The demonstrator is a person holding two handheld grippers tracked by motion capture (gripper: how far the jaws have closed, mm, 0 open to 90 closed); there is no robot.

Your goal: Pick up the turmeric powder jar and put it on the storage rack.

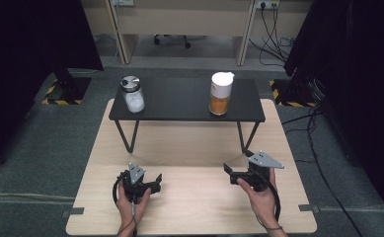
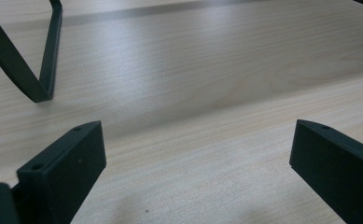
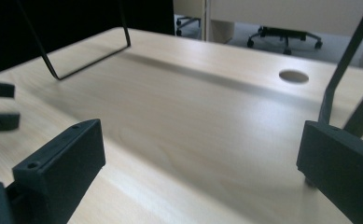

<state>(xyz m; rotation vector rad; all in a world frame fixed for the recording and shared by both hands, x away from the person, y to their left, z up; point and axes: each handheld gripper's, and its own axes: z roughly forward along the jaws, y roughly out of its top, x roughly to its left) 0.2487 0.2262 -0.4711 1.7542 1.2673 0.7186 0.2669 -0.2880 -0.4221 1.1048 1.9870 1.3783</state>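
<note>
On the near half of the light wooden table, at about 7 o'clock from its centre, the left gripper rests low in a hand, its long axis running toward 3 o'clock with a slight forward bias; its jaws stand wide apart with nothing between them, bare wood showing in the gap in the left gripper view. On the black raised shelf at 12 o'clock, the glass jar with a metal lid stands upright at the shelf's left end, holding white contents. The clear container with a white lid stands upright toward the right end, orange contents in its lower part. At 5 o'clock, the right gripper is held with its axis pointing toward 10 o'clock; its jaws are likewise spread and empty. Both grippers are well apart from the jars.
</note>
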